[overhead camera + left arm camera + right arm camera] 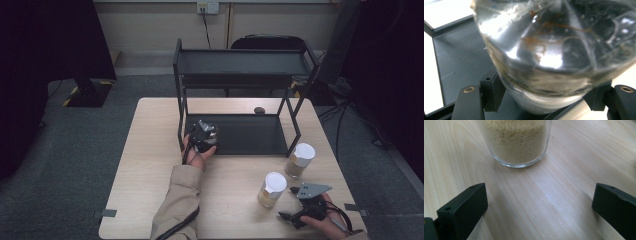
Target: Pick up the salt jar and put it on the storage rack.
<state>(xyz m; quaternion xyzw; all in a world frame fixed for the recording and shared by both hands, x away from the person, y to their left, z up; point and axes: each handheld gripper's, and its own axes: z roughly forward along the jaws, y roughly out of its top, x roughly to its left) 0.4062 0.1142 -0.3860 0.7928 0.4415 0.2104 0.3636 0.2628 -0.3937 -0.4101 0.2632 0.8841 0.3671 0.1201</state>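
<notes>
A clear glass jar [554, 50] sits low between the jaws of my left gripper [545, 96], which is shut on its sides. In the high view that left gripper [204, 136] holds the jar at the front left corner of the black rack's lower shelf [250, 135]. Two white-lidded glass jars of pale grain stand on the table at the right, one nearer [272, 189] and one farther [300, 159]. My right gripper [289, 203] rests open at the table's front right, just behind the nearer jar. The base of that grain jar [516, 142] stands ahead of the open right gripper [541, 202], apart from it.
The black two-level rack has an upper shelf [245, 62] on thin posts over the table's far half. A small dark object [259, 110] lies on the wooden table [150, 165] behind the rack. A dark chair [270, 42] stands beyond the table.
</notes>
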